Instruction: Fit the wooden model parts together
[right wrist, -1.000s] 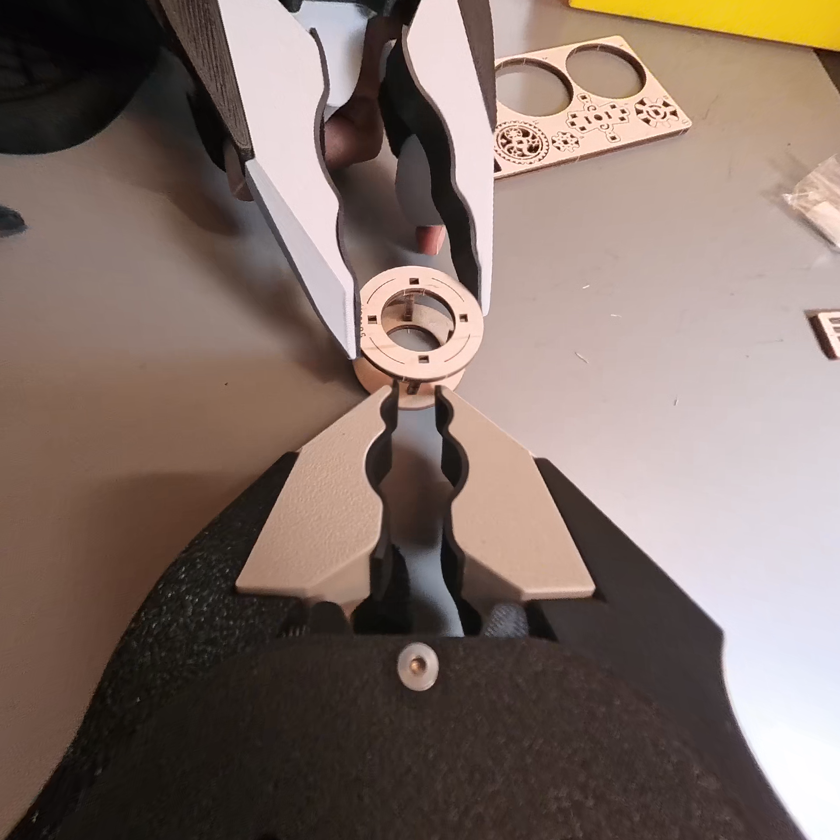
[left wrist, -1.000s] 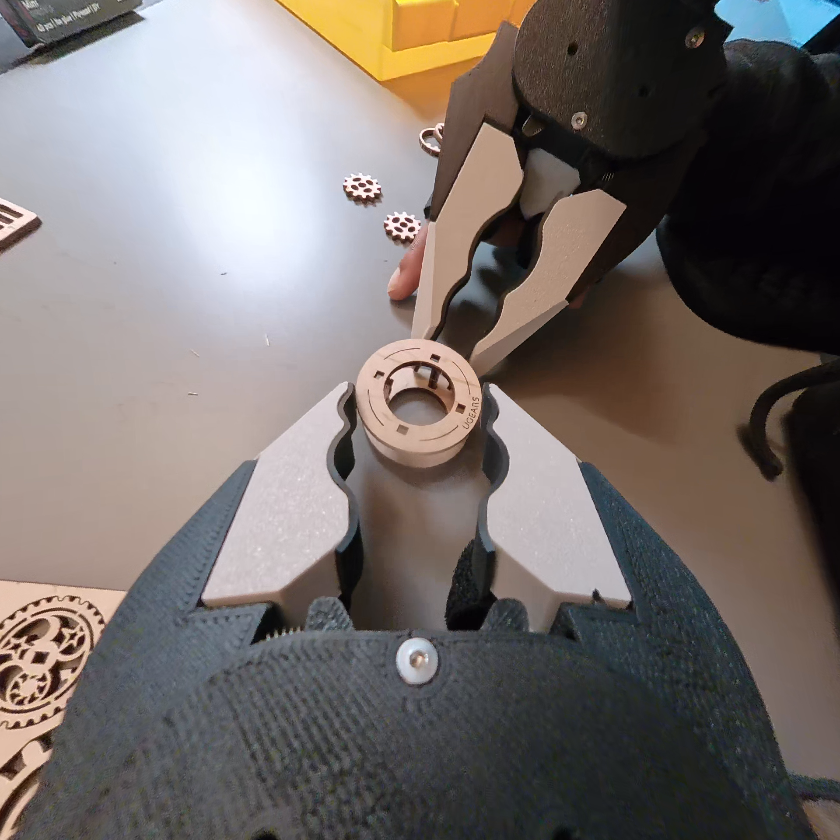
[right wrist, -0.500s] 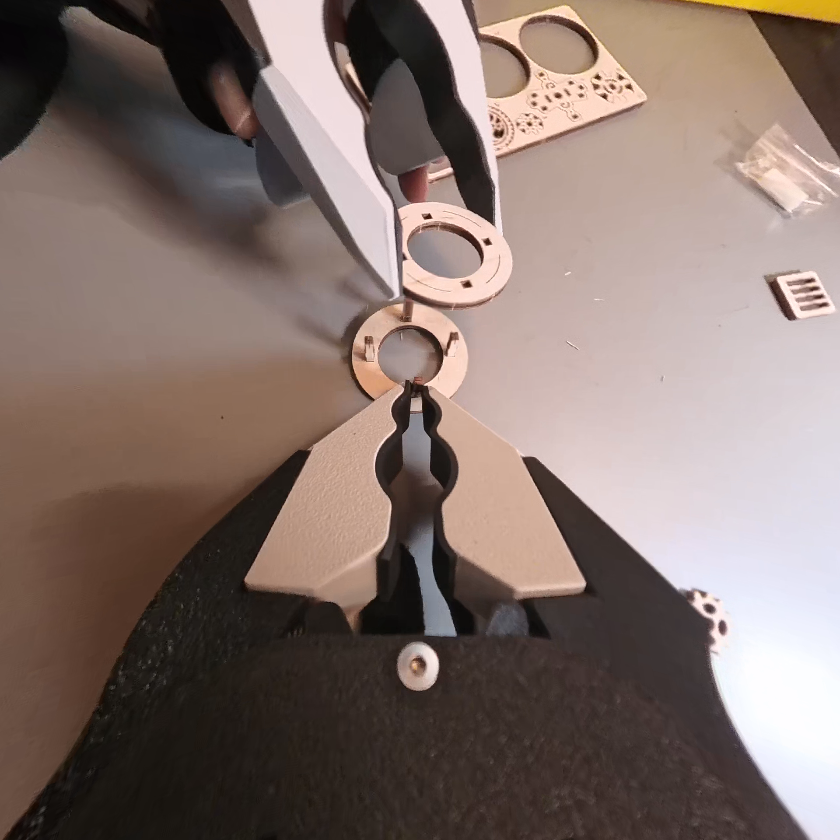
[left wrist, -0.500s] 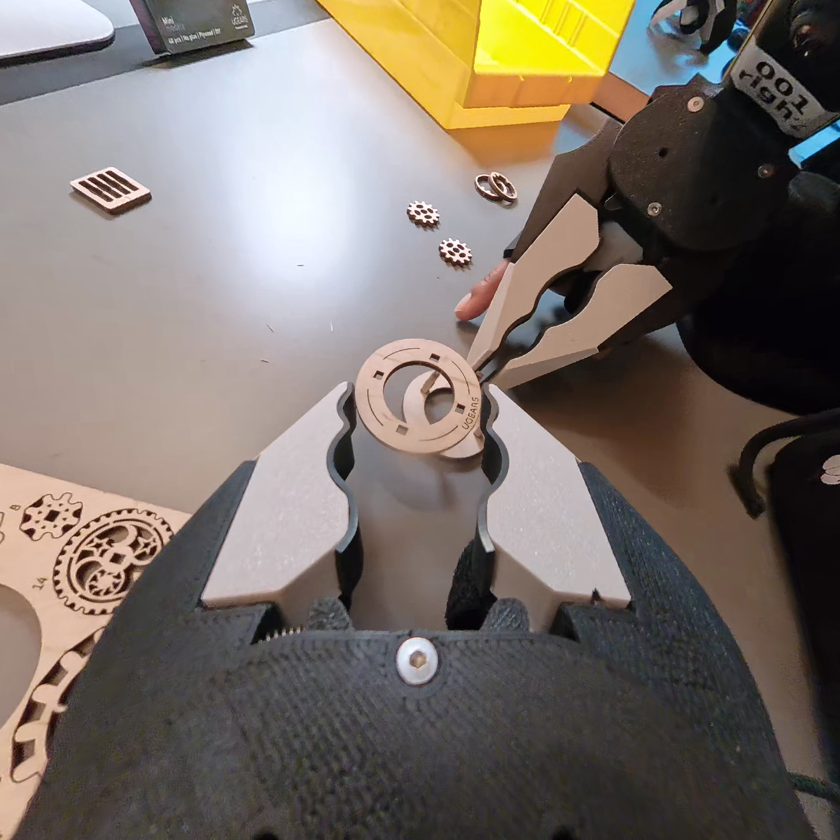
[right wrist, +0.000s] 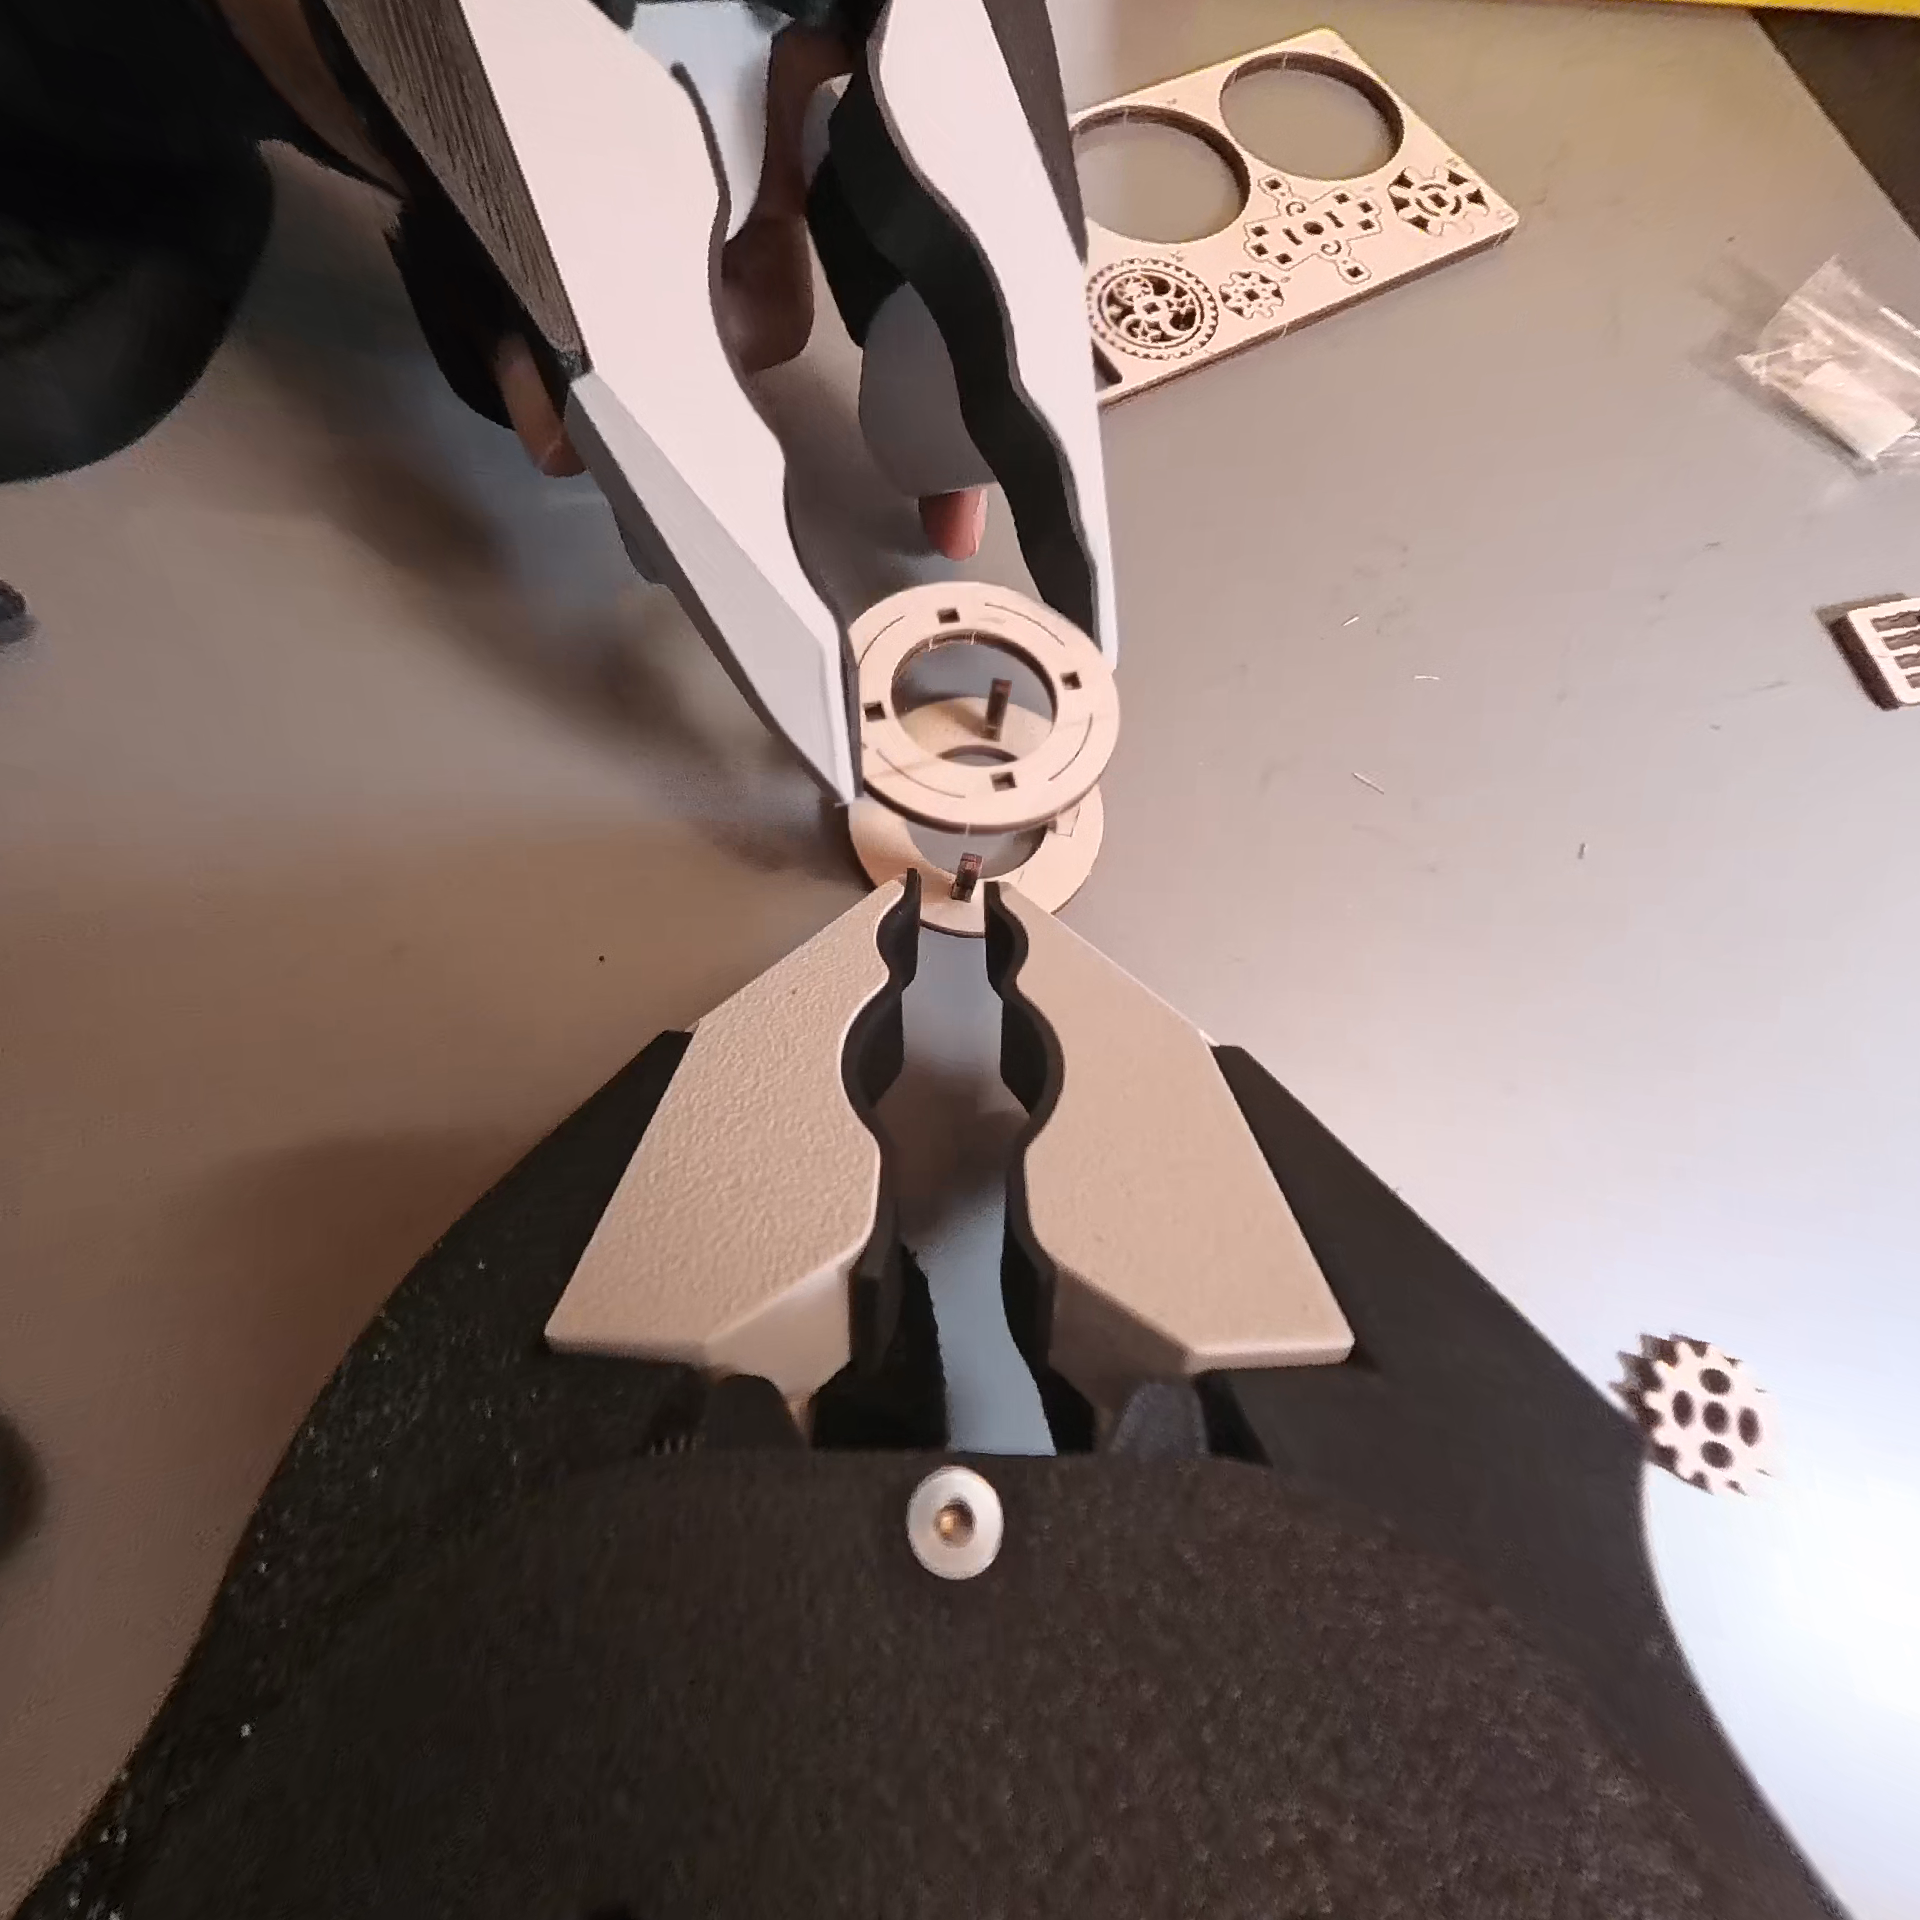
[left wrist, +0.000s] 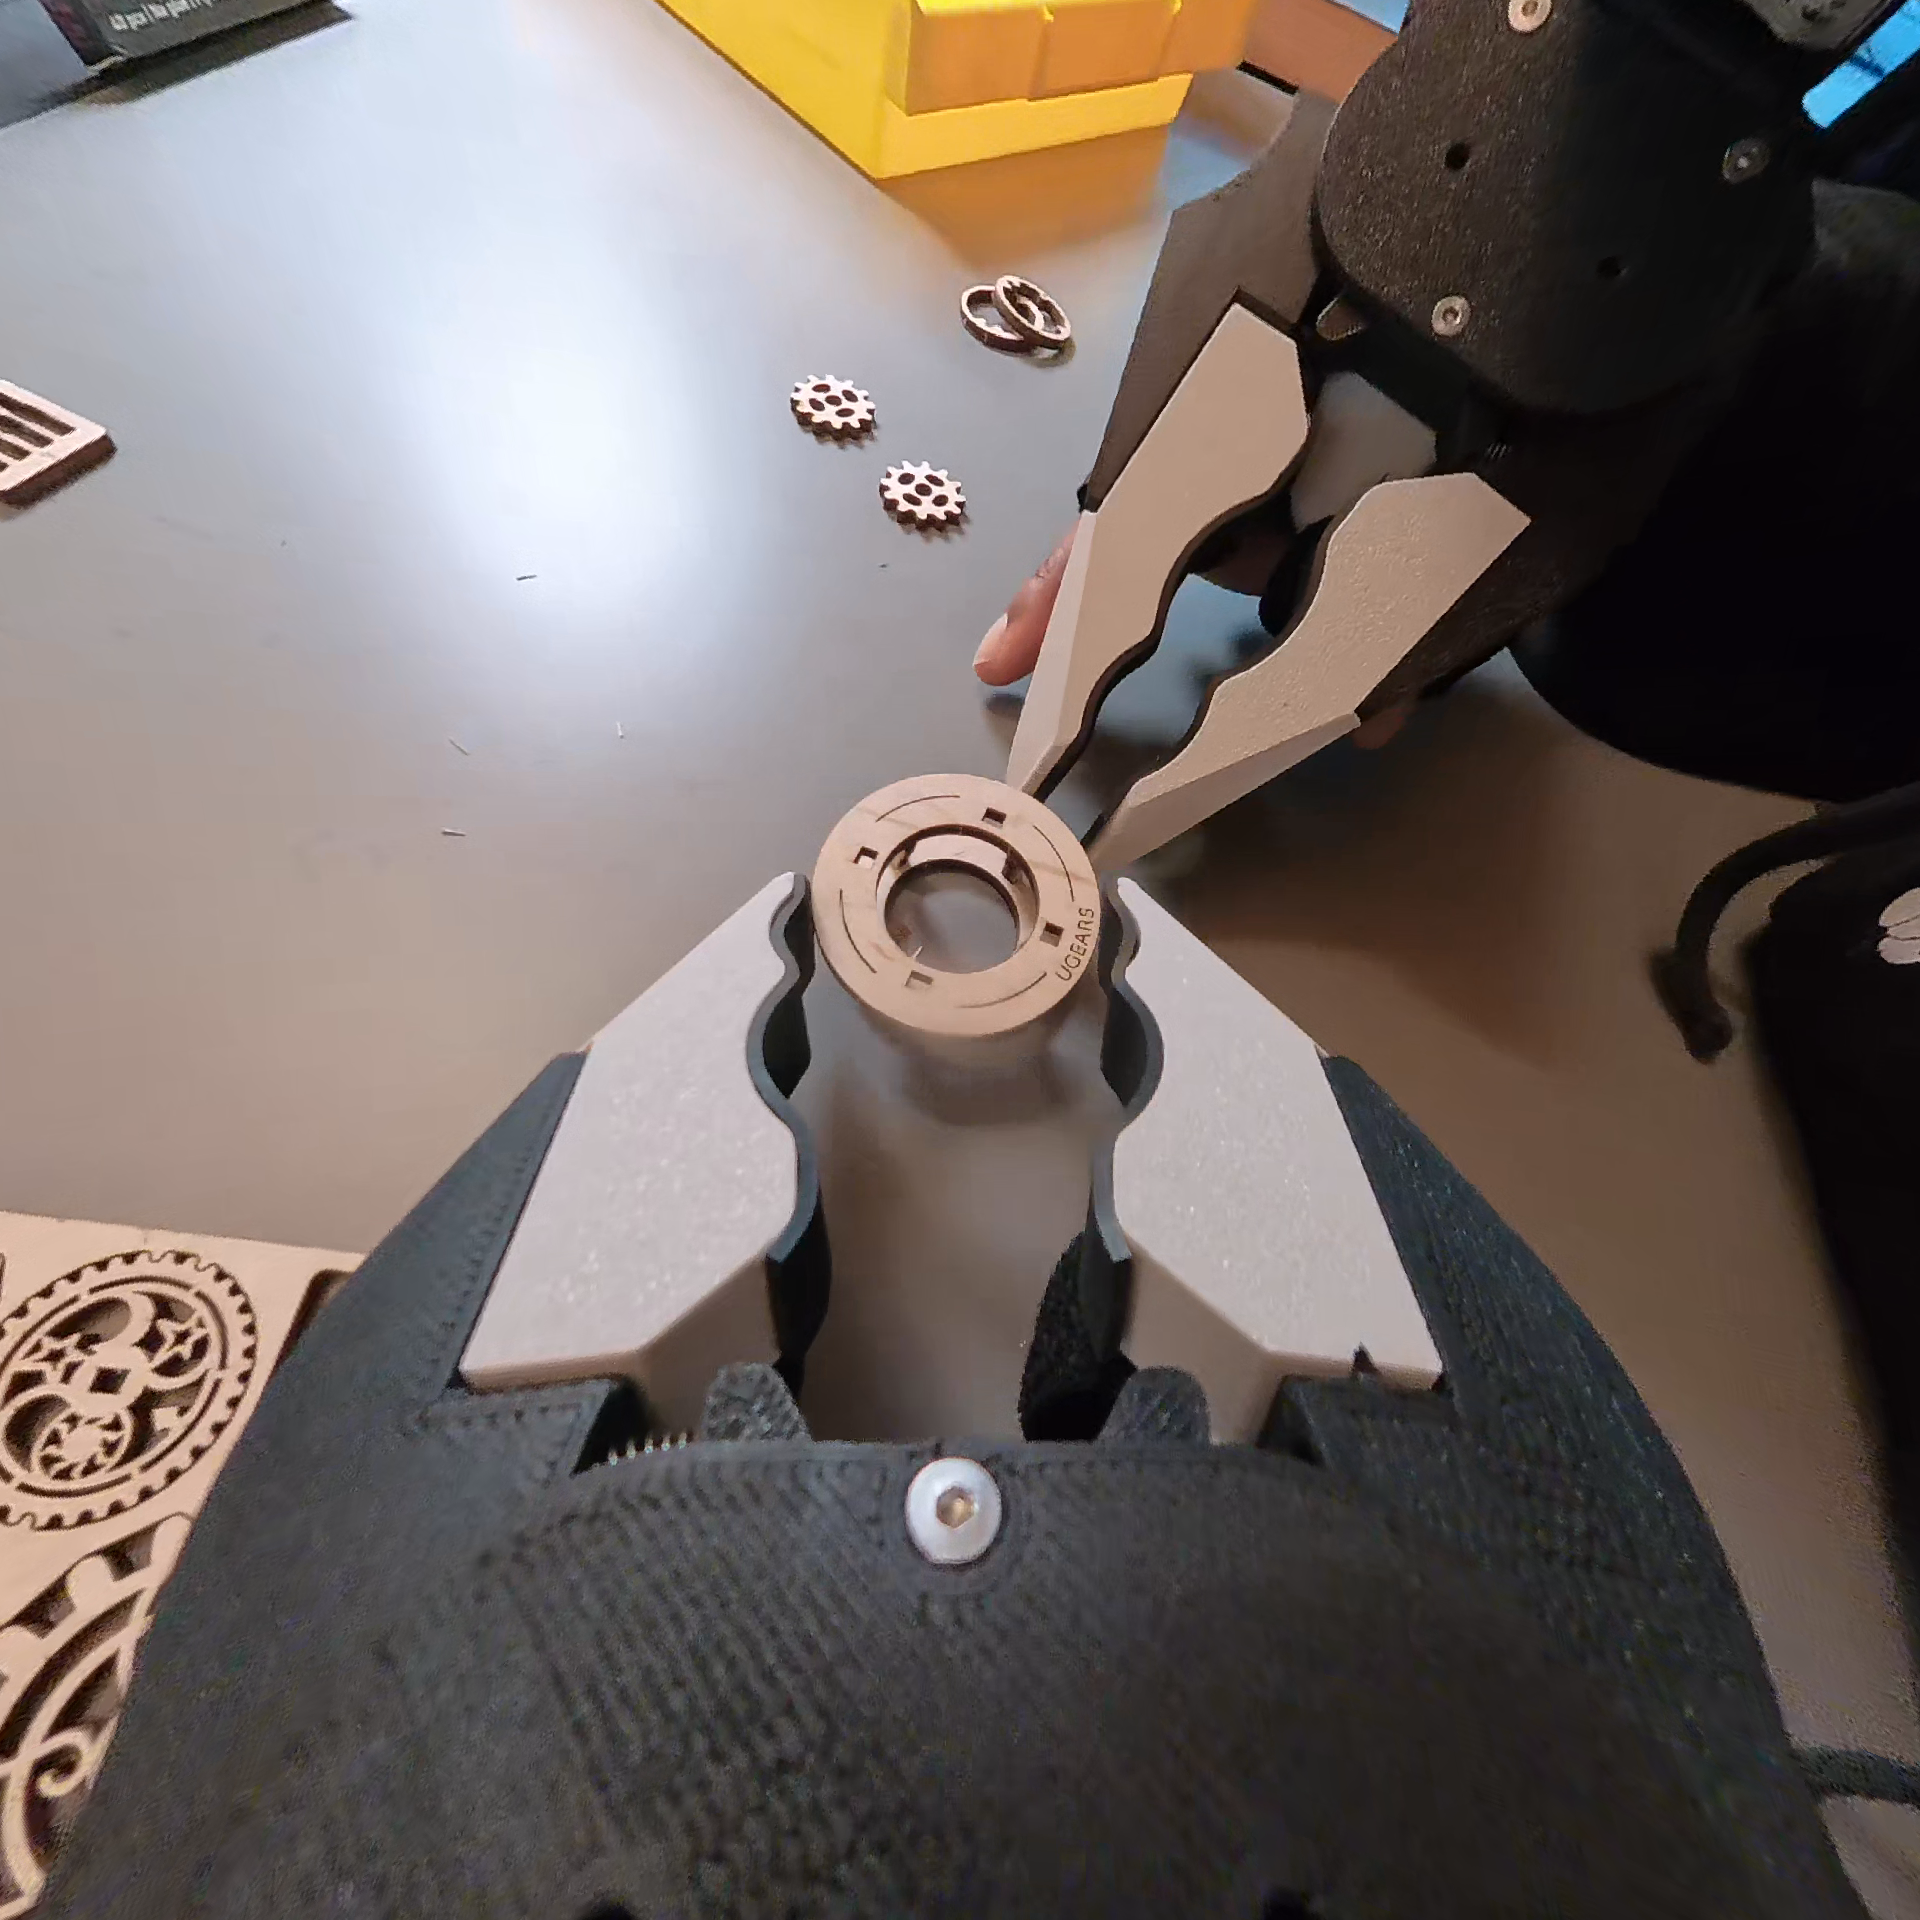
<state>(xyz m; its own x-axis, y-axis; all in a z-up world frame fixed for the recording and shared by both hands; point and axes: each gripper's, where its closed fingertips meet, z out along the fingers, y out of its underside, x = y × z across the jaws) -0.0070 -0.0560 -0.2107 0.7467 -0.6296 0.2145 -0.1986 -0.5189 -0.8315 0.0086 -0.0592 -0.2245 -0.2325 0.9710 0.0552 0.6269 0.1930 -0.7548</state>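
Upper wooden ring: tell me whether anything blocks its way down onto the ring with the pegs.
Nothing visible does. The upper wooden ring, held by the left gripper, hangs just above the lower ring on the table. Only the lower ring's own pegs stand between them, near the right gripper.

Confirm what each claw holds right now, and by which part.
Left claw grips the upper wooden ring by opposite points of its outer rim. Right claw pinches the near edge of the lower pegged ring flat on the table.
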